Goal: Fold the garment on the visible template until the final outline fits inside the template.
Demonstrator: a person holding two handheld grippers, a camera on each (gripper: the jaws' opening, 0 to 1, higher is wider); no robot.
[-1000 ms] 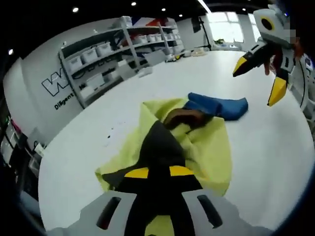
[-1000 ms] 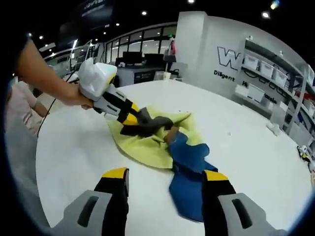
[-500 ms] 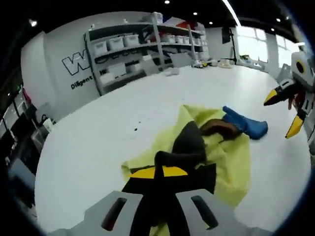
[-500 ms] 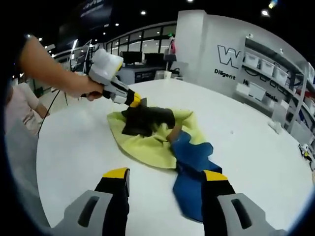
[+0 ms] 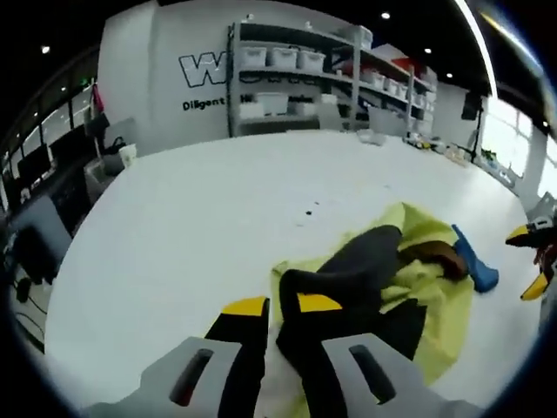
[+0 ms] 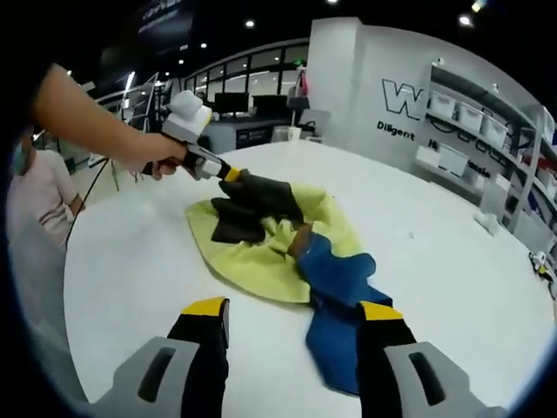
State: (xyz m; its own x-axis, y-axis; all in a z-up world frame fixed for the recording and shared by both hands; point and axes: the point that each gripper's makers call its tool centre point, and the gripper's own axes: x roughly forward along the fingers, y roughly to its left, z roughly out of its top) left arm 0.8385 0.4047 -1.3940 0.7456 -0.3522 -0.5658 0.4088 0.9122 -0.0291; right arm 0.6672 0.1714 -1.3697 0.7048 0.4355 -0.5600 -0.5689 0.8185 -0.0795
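Observation:
A heap of cloth lies on the round white table [image 6: 122, 261]: a yellow-green garment [image 6: 252, 257] [image 5: 431, 292], a dark grey piece [image 6: 261, 196] [image 5: 361, 266], a blue piece [image 6: 339, 287] [image 5: 474, 266] and a small brown patch [image 6: 300, 242] [image 5: 435, 254]. My left gripper [image 5: 281, 305] is shut on an end of the dark grey piece, lifted off the yellow cloth; the right gripper view has it [image 6: 233, 175] in a person's hand at the heap's far left. My right gripper [image 6: 292, 320] is open just short of the blue piece, with the blue cloth's near end between its jaws, untouched. It [image 5: 531, 259] hovers beyond the blue cloth in the left gripper view.
Shelves with white bins [image 5: 287, 83] [image 6: 474, 122] stand along a lettered wall beyond the table. A person [image 6: 35, 192] stands at the table's left side. Bare white tabletop [image 5: 200, 209] spreads on all sides of the heap.
The left gripper has drawn the dark grey piece back and to the heap's left, stretching it out over the yellow cloth. The right gripper has stayed open in place.

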